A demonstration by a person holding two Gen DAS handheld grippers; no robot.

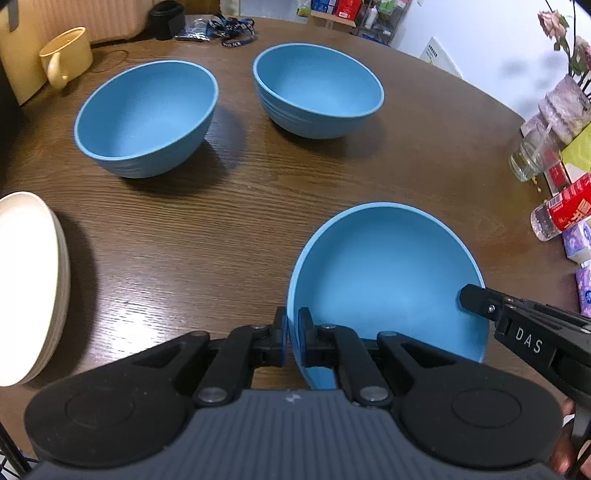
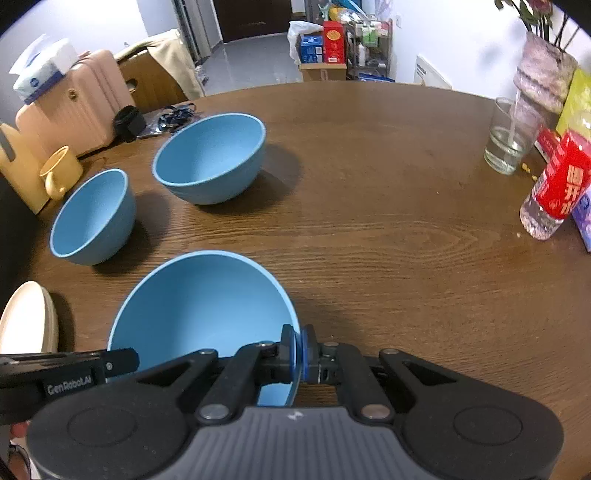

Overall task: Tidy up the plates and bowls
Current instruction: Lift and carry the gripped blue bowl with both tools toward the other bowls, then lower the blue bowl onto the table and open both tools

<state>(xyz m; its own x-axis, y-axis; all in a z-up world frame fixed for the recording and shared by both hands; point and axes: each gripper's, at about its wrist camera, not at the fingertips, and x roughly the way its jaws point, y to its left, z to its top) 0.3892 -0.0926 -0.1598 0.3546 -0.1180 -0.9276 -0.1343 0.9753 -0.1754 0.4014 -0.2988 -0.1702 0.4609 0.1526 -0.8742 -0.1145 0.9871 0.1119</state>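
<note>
Three blue bowls are on the round wooden table (image 1: pixel 229 236). My left gripper (image 1: pixel 292 334) is shut on the left rim of the nearest blue bowl (image 1: pixel 388 273). My right gripper (image 2: pixel 298 350) is shut on the same bowl's right rim (image 2: pixel 199 306); its finger also shows in the left wrist view (image 1: pixel 476 297). Two more blue bowls stand farther back, one at left (image 1: pixel 147 114) (image 2: pixel 92 218) and one at right (image 1: pixel 317 88) (image 2: pixel 210 155). A stack of cream plates (image 1: pixel 29 280) (image 2: pixel 29 321) sits at the left edge.
A yellow mug (image 1: pixel 66 55) stands at the back left by a beige box. A glass (image 2: pixel 508 140), a red-labelled bottle (image 2: pixel 557 184), tissue packs and a flower vase (image 2: pixel 543 77) line the right edge. Lanyards (image 1: pixel 229 27) lie at the back.
</note>
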